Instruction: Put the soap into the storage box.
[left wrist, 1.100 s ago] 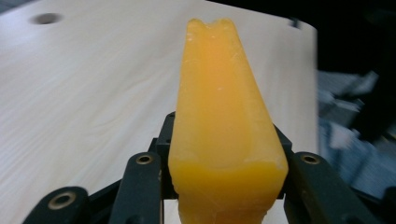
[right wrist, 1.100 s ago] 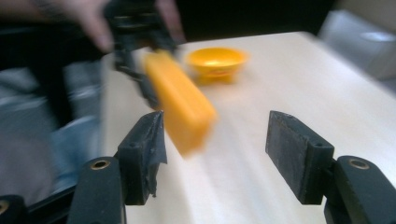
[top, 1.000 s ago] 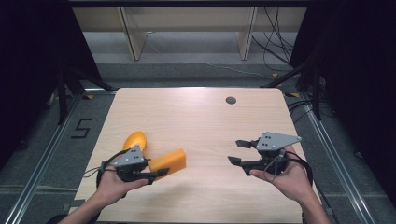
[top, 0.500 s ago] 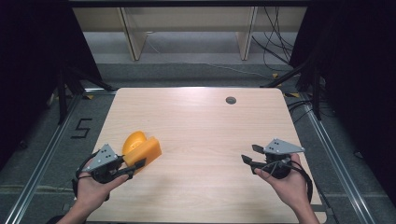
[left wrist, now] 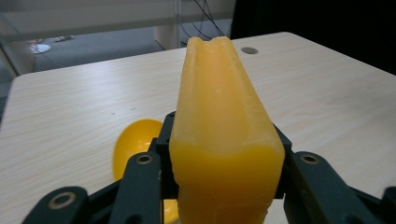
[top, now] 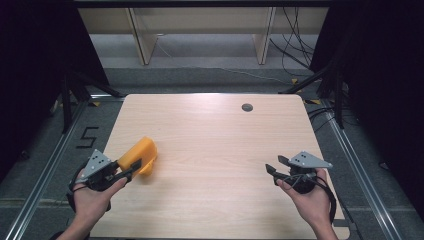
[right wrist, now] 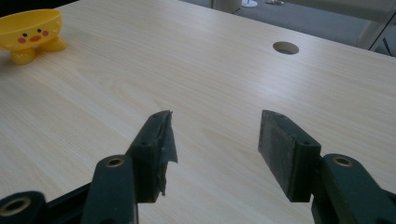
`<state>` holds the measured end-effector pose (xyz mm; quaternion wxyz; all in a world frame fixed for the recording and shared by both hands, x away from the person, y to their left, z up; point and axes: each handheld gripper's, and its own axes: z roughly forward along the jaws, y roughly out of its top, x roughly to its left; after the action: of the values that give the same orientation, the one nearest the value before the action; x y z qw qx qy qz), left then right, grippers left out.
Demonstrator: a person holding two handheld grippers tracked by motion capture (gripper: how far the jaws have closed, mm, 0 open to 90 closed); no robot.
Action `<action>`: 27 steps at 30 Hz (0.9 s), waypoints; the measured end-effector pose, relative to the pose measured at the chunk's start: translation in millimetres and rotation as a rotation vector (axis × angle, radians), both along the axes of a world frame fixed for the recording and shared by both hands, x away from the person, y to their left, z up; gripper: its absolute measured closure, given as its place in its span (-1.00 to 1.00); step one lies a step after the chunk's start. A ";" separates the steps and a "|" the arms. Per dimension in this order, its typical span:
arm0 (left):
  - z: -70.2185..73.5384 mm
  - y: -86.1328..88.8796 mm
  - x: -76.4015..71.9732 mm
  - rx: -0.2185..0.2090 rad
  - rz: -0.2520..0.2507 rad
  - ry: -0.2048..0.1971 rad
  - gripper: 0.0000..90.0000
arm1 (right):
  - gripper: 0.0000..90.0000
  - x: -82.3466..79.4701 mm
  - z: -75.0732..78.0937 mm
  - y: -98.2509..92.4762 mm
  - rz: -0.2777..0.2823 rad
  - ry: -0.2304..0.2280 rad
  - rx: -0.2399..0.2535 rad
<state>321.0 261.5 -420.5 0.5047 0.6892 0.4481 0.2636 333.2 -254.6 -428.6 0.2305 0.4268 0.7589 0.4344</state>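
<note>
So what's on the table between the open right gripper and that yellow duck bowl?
Nothing: in the right gripper view, bare wood runs from the right gripper to the duck bowl.

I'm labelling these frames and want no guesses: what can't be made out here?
- Left gripper view: the orange block hides most of the yellow duck dish, and the bottom edge cuts the block's lower end.
- High view: the block covers the dish.
- High view: the right gripper is too small for jaw detail.

**Wooden table, one yellow bowl resting on it**

I am looking down on a pale wood-grain table [top: 210,150] with rounded corners. A round cable hole [top: 247,107] is sitting near its far edge. A yellow duck-faced bowl [right wrist: 32,35] is standing upright on stubby feet toward the table's left side.
</note>
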 end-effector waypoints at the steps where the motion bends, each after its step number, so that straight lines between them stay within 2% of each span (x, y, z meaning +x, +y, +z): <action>1: -0.2 1.0 0.9 -0.005 0.010 -0.005 0.34 | 0.00 -0.7 -0.3 0.6 -0.003 0.007 0.005; 2: -0.1 2.3 2.0 -0.002 0.022 -0.007 0.34 | 0.00 1.0 -1.2 -1.3 0.015 -0.008 -0.031; 4: -0.4 3.6 4.4 -0.006 0.049 -0.012 0.34 | 0.00 1.2 -2.1 -1.1 0.012 -0.012 -0.032; 6: -0.5 4.4 7.0 -0.006 0.068 -0.017 0.34 | 0.00 -0.2 -2.9 0.4 0.004 0.021 -0.016; 8: -0.5 4.2 10.6 0.000 0.081 -0.026 0.34 | 0.00 0.5 -3.6 0.6 -0.001 0.010 -0.020; 9: -0.5 3.6 11.8 -0.002 0.087 -0.026 0.34 | 0.00 2.4 -4.0 -0.8 0.011 -0.012 -0.042; 11: -1.6 1.1 16.0 0.009 0.104 -0.027 0.34 | 0.00 2.0 -4.2 0.4 0.010 0.000 -0.032; 13: -3.6 -0.8 19.6 0.014 0.116 -0.019 0.34 | 0.00 0.6 -4.3 1.9 0.004 0.030 -0.020; 15: -7.8 -2.9 24.1 0.022 0.127 -0.003 0.34 | -0.01 1.9 -4.9 1.1 0.008 0.010 -0.030; 20: -17.5 -5.5 32.9 0.039 0.176 0.033 0.34 | -0.02 2.7 -6.3 1.8 0.015 0.028 -0.033; 23: -23.2 -8.1 41.2 0.043 0.184 0.052 0.34 | -0.03 2.9 -6.2 2.0 0.016 0.024 -0.033; 24: -23.2 -8.1 41.2 0.043 0.184 0.052 0.34 | -0.03 4.4 -6.4 0.7 0.027 0.010 -0.048; 27: -26.5 -12.4 47.2 0.064 0.190 0.059 0.34 | -0.03 4.3 -6.5 1.2 0.031 0.017 -0.044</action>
<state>368.3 249.1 -447.0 0.4418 0.6669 0.5175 0.3037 337.5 -253.3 -435.1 0.2270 0.4136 0.7767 0.4173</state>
